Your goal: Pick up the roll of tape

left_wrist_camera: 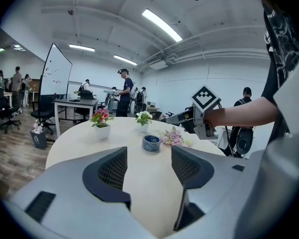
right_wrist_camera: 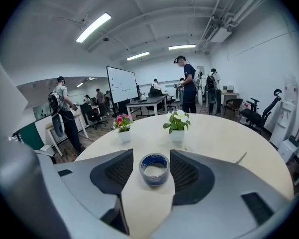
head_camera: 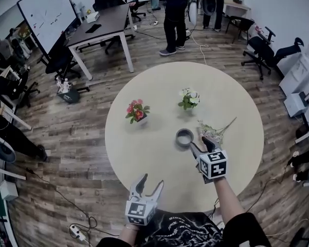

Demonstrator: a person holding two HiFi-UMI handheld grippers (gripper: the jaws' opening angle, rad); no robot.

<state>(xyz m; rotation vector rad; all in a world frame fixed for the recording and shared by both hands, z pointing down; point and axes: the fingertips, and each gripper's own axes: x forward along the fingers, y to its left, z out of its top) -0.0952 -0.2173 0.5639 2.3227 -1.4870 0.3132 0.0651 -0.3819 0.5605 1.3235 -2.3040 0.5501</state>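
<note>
In the head view, you are holding the right gripper (head_camera: 200, 146) low over the round table (head_camera: 159, 91), its tips just reaching the roll of tape (head_camera: 184, 137), which is lying flat on the tabletop between the two flower pots and you. A loose sprig of flowers (head_camera: 216, 130) is lying just to the right of the tape. You are keeping the left gripper (head_camera: 150, 182) back at the near edge of the table, well apart from the tape. In the left gripper view, that gripper's (left_wrist_camera: 149, 169) jaws are standing apart with only bare tabletop between them, and the tape (left_wrist_camera: 151, 143) is sitting far ahead, so this hand is carrying nothing. In the right gripper view, the tape (right_wrist_camera: 154, 169) is resting on the table between the right gripper's (right_wrist_camera: 151, 156) spread jaws, one pad on each side of it. The pads are sitting close to its sides but are not looking pressed against it yet. Judging from this, you are finishing the approach: the tape is lined up but not gripped, and the closing squeeze and the lift are still waiting to be done.
</note>
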